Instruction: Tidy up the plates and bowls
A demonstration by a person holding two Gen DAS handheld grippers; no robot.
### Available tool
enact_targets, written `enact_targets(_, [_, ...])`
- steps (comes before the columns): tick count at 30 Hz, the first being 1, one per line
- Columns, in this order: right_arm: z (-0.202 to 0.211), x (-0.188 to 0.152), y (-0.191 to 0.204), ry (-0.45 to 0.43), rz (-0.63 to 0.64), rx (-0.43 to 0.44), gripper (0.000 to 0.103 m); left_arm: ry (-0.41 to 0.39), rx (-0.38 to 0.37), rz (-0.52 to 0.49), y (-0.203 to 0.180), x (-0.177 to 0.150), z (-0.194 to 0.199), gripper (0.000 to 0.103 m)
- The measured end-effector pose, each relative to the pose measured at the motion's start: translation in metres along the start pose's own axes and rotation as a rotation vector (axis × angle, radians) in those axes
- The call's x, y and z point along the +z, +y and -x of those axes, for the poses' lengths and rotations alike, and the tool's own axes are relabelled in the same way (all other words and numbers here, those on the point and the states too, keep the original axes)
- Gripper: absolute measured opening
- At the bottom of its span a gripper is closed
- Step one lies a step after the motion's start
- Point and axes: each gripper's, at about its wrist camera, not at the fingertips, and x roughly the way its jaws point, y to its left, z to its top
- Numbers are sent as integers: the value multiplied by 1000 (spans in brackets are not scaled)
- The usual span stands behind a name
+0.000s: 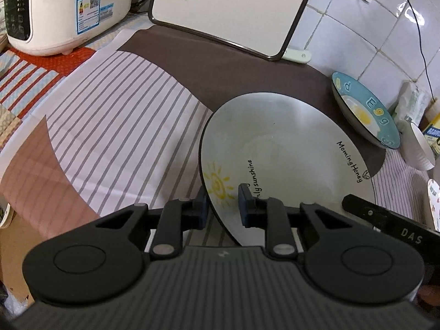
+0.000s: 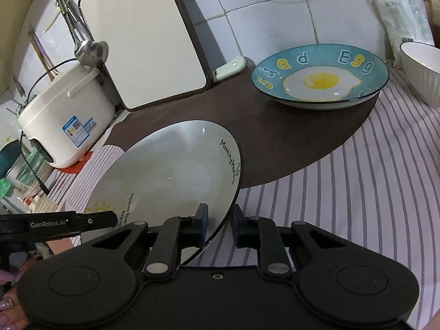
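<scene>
Both tongs, left (image 1: 221, 206) and right (image 2: 219, 227), are gripping opposite rims of the wide white sun-printed ceramic plate (image 1: 283, 148), lying near the teal egg-painted plate (image 2: 320, 75).

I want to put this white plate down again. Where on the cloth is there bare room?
Widest free patch: the striped cloth left of the white plate, bordered by the rice cooker and cutting board behind. Another striped stretch lies in front of the egg plate. The right side is crowded: egg plate, white bowl, packets.
</scene>
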Motion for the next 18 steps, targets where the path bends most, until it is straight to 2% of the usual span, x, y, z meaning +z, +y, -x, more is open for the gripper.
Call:
enact_targets(8, [18, -1, -2, -5, -5, 13, 22, -40, 28, -103, -22, -2, 21, 20])
enact_targets(18, [82, 12, -12, -93, -10, -3, 22, -67, -45, -150, -59, 3, 63, 21])
